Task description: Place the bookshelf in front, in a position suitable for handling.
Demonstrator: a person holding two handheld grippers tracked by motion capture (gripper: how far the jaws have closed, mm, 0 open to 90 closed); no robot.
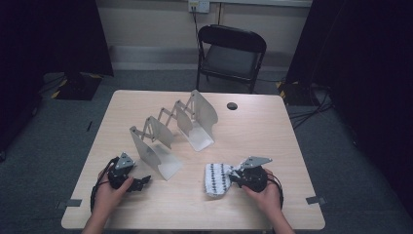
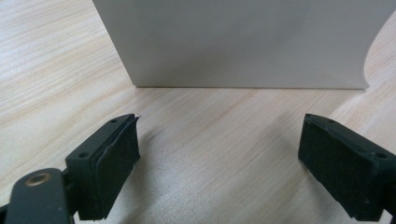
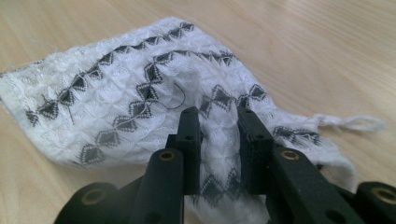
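Here, right gripper (image 3: 218, 140) pinching a fold of white patterned cloth (image 3: 140, 93) near table's front edge (image 1: 195, 226); left gripper (image 2: 219, 154) spread wide, facing metal rack (image 2: 243, 42); bare wood between.

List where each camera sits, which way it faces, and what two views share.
High view: above the table's near side, looking forward and down; both forearms and hands.
Left gripper view: on the left gripper, facing the white rack; open jaws.
Right gripper view: on the right gripper, pinching the patterned cloth.
Shared: cloth, high and right views.

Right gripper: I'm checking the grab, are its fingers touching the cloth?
Touching. The right gripper view shows both fingers pinching a ridge of the patterned cloth.
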